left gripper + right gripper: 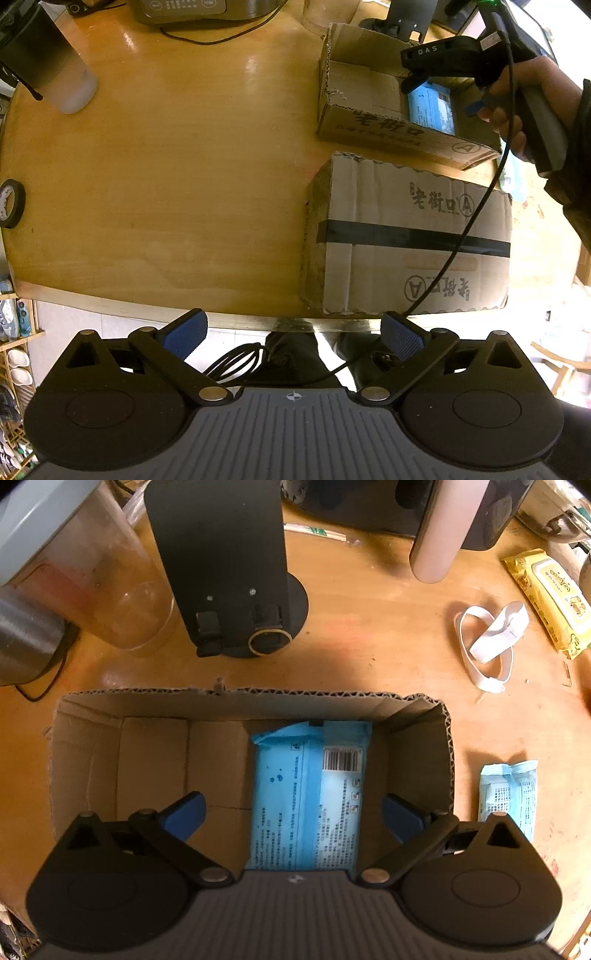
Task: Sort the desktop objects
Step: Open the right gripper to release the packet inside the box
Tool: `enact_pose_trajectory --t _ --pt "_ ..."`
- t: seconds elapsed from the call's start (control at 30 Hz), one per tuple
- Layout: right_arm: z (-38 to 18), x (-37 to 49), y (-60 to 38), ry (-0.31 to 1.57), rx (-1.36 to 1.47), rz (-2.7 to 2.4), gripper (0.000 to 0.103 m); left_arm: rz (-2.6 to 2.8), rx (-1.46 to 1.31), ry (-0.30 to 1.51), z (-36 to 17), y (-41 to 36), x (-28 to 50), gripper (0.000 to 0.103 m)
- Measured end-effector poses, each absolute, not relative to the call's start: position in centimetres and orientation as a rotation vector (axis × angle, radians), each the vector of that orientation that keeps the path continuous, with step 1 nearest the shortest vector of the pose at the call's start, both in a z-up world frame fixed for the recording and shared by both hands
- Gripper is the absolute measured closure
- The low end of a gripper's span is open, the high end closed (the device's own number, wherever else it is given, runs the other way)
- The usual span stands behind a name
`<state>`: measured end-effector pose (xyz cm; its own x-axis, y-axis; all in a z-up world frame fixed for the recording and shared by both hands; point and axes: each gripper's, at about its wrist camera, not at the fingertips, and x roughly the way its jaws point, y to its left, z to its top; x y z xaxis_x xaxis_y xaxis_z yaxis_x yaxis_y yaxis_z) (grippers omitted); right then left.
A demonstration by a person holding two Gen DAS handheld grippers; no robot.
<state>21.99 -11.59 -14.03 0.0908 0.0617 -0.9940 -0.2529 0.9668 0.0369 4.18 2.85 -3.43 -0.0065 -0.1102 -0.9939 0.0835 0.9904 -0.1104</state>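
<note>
R claw (291, 818) wide open, empty, over box (255, 696); blue pack (306, 794) lies inside, released. Lift straight up, clear of box walls. Next pack (508, 794) just right of box. L claw (293, 334) open, empty.

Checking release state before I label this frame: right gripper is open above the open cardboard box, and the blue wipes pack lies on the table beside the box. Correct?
Not quite. The right gripper is open above the open cardboard box, but the blue wipes pack lies inside the box, on its floor, not beside it. The right wrist view shows this.
</note>
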Motion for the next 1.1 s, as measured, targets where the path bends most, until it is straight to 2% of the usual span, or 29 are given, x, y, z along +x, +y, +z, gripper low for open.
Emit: enact_pose_trajectory --t 0.33,1.1 --pt "-13.5 22.2 -11.4 1.469 -0.153 0.235 0.0 -0.156 -0.016 1.568 -3.3 2.7 4.0 0.0" --pt "-6.9 22.0 -13.8 1.443 -0.106 0.249 0.0 -0.176 -0.004 1.535 -2.3 1.1 3.7 0.0"
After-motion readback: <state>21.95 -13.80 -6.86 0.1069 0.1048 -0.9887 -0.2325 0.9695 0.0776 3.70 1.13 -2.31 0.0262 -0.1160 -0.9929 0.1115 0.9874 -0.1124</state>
